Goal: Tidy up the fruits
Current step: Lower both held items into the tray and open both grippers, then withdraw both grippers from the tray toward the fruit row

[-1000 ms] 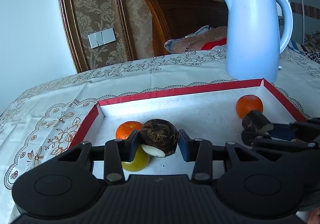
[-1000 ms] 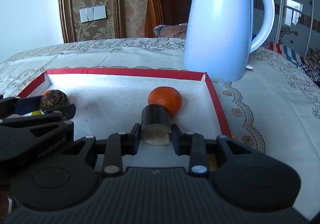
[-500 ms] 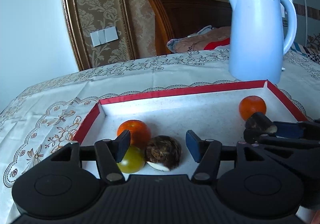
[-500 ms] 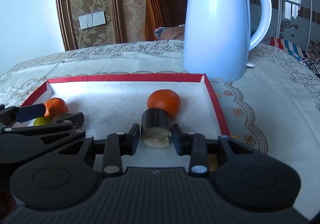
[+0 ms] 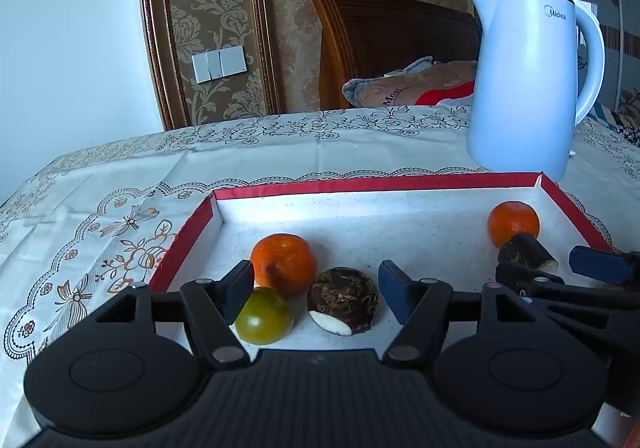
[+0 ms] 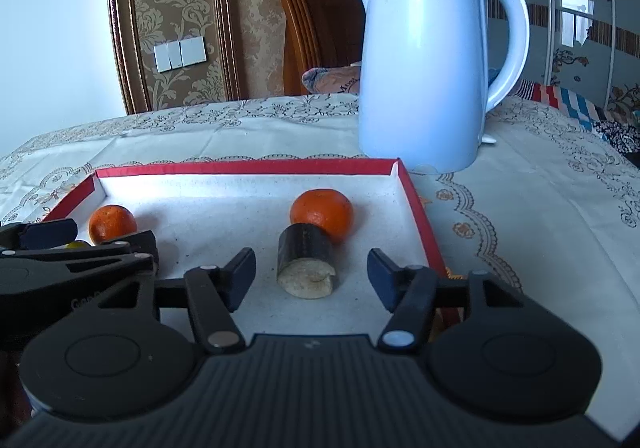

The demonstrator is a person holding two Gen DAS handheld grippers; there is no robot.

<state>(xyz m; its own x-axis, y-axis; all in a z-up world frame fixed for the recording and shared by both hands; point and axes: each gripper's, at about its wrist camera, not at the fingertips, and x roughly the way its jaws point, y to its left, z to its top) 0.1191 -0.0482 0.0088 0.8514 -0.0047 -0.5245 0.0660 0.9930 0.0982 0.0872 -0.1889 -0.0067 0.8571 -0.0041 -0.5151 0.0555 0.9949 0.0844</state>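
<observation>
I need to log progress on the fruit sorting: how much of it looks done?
Mostly done. Five pieces lie in the red-rimmed tray: two oranges, a green fruit, a hairy brown piece and a dark cut cylinder. Nothing is in hand: left gripper and right gripper are open. No fruit shows outside the tray.

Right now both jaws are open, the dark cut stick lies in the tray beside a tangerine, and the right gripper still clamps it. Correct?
Not quite. The right gripper is not clamping the stick: the right wrist view shows its jaws spread wide, clear of it on both sides. The rest holds: the left gripper is open too, and the stick lies in the tray by the tangerine.
</observation>
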